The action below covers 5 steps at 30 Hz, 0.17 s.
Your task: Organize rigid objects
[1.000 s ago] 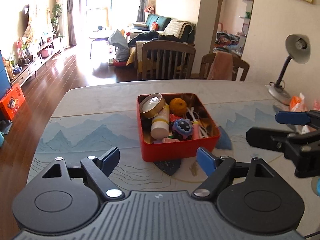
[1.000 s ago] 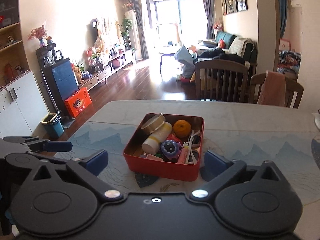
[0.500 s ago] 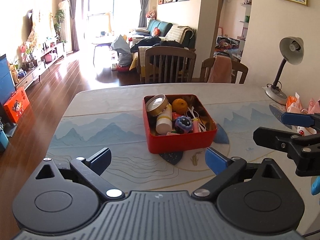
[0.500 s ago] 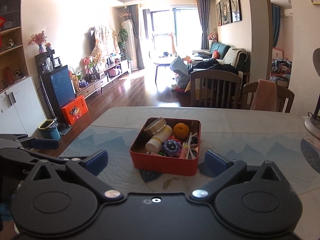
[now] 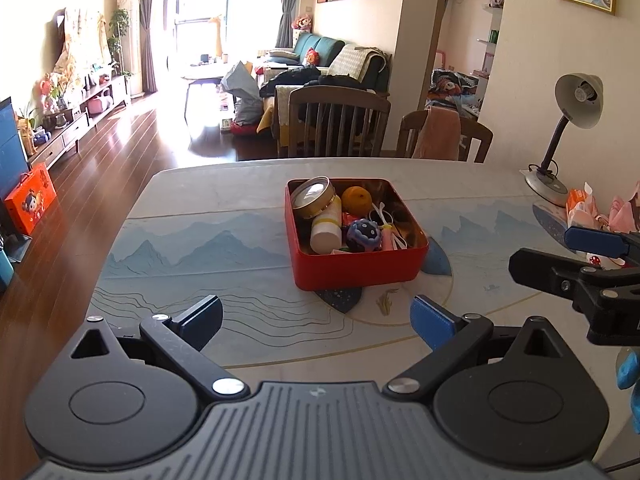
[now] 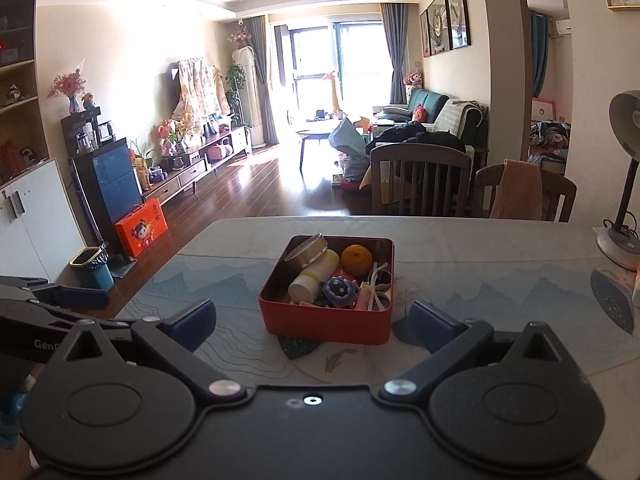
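Note:
A red tin box (image 5: pixel 356 268) stands in the middle of the table; it also shows in the right wrist view (image 6: pixel 326 324). It holds a round metal tin (image 5: pixel 313 197), a white bottle (image 5: pixel 326 229), an orange (image 5: pixel 357 199), a purple spiky ball (image 5: pixel 363 235) and white cords. My left gripper (image 5: pixel 318 316) is open and empty, near the table's front edge, well short of the box. My right gripper (image 6: pixel 314 322) is open and empty, also back from the box. The right gripper shows at the right edge of the left wrist view (image 5: pixel 576 264).
A desk lamp (image 5: pixel 560 140) stands at the table's right side, with snack packets (image 5: pixel 580 208) beside it. Two wooden chairs (image 5: pixel 340 124) stand behind the far table edge. The table (image 5: pixel 200 240) carries a blue mountain-print cover.
Both grippers have drawn back and up from the red box, which now looks smaller and farther away. Both stay open and empty.

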Motion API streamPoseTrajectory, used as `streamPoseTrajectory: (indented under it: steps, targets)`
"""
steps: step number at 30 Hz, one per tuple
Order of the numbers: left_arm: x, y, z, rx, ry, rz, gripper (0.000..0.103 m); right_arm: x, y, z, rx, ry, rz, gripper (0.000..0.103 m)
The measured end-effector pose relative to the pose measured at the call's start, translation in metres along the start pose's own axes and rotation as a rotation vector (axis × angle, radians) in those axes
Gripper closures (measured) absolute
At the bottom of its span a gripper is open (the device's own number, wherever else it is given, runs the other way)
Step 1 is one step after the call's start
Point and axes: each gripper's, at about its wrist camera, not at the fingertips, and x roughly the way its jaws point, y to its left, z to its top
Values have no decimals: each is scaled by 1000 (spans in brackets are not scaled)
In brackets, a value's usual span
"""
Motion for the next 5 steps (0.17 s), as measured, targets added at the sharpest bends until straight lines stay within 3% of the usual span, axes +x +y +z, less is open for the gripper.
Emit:
streamPoseTrajectory:
  steps: [5]
  targets:
    - [4,2,1,-14,4,-2,2,7,-7,-4,16,21,-22,0]
